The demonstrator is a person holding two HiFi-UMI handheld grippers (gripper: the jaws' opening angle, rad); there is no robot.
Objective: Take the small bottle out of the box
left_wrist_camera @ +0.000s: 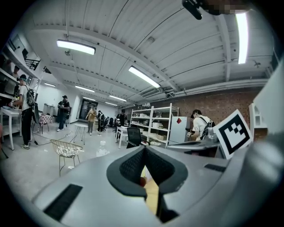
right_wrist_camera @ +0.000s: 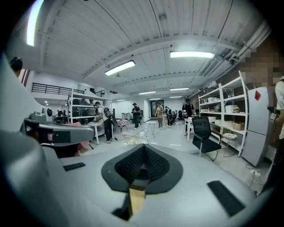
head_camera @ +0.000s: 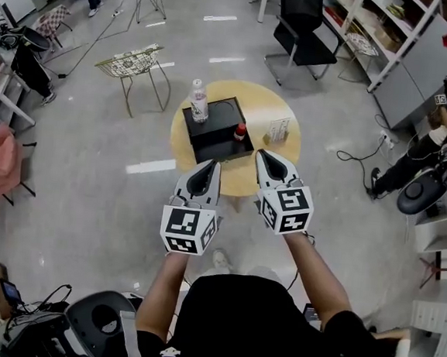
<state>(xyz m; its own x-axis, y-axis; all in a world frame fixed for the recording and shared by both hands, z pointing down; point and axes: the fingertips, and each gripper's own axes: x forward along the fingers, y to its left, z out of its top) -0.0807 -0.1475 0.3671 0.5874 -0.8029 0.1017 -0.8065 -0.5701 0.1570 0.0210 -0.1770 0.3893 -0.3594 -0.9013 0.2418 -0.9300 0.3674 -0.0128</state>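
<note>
A black box (head_camera: 228, 112) rests on a round wooden table (head_camera: 272, 108). At the box's right edge stands a small bottle with a red cap (head_camera: 240, 132); in the left gripper view it is a red spot (left_wrist_camera: 141, 181) seen through the gap under the jaws. A taller clear bottle with a pink label (head_camera: 199, 100) stands at the box's back left corner and also appears as the clear bottle (left_wrist_camera: 102, 149) in the left gripper view. My left gripper (head_camera: 212, 166) and right gripper (head_camera: 262, 155) hover side by side at the table's near edge. Both are shut and hold nothing.
A small card stand (head_camera: 278, 128) sits on the table right of the box. A wire chair (head_camera: 132, 63) stands to the left, a black office chair (head_camera: 303, 29) behind, white shelves (head_camera: 392, 33) at the back right. A person (head_camera: 445, 131) sits at the right.
</note>
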